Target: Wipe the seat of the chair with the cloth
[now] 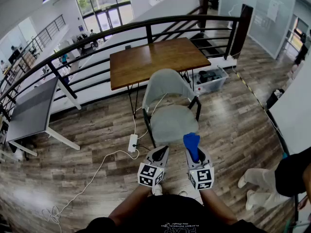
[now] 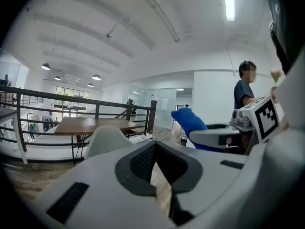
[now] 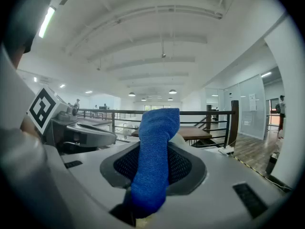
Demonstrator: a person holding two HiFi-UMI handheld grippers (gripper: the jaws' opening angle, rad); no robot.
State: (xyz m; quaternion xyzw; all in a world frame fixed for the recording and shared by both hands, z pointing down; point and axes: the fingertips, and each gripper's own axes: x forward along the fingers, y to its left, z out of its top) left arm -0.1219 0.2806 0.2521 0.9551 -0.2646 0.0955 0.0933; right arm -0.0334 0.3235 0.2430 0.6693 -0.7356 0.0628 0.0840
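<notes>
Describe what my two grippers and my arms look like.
The left gripper and right gripper match: light grey, wedge-shaped bodies tapering forward, with black mesh-textured pads set in a dark recess. Each has a white cube with black square markers at its rear. No cables show. The person wears a black top with small pale print; the forearms are unsleeved.

Bright, even daylight from tall windows [image 1: 104, 6] and white ceiling lamps [image 2: 229, 6] fills the room, with pale glare on the wood floor [image 1: 24, 198], soft shadows, strong fisheye bending and dark corners.
</notes>
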